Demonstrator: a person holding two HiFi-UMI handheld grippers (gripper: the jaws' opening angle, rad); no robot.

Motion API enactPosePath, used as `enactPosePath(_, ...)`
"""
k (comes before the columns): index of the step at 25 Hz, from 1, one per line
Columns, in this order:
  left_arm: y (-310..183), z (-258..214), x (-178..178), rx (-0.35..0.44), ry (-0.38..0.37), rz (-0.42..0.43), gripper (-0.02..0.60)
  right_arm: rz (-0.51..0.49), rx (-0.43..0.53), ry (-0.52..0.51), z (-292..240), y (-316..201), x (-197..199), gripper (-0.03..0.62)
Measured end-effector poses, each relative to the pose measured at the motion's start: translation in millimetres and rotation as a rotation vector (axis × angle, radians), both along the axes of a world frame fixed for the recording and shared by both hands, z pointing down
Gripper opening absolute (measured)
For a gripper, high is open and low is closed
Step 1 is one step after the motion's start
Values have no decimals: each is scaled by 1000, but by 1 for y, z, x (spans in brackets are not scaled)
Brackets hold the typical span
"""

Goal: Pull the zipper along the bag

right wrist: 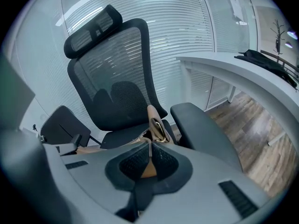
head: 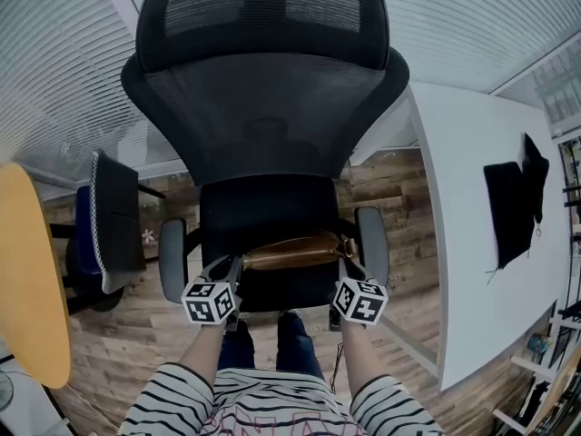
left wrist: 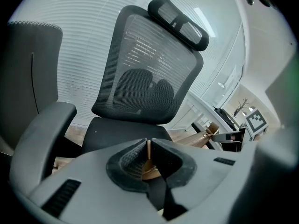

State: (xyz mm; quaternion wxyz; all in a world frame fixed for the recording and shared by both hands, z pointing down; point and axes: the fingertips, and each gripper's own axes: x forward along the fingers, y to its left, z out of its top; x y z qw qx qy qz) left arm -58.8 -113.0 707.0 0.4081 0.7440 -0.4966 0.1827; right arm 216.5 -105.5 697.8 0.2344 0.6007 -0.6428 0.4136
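Note:
A flat brown bag (head: 290,251) lies across the black seat of an office chair (head: 263,207), its long side running left to right. My left gripper (head: 234,263) is shut on the bag's left end; in the left gripper view (left wrist: 147,146) a thin brown edge is pinched between the pads. My right gripper (head: 349,254) is shut at the bag's right end. The right gripper view (right wrist: 149,150) shows a thin brown tab clamped between its pads, just before the bag's strap ring (right wrist: 158,127). I cannot tell whether that tab is the zipper pull.
The chair's grey armrests (head: 172,260) (head: 372,243) flank the bag, and its mesh back (head: 263,107) rises behind. A white desk (head: 472,207) with a black garment (head: 513,203) stands at the right. A yellow round table (head: 27,271) and a second chair (head: 109,225) are at the left.

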Motion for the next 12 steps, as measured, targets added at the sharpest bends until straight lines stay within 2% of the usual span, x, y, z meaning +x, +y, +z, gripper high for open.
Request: enactPosePath(12,-4,1,-1,-39,-31,14,46,-1,-18,23,0,3,-5,40)
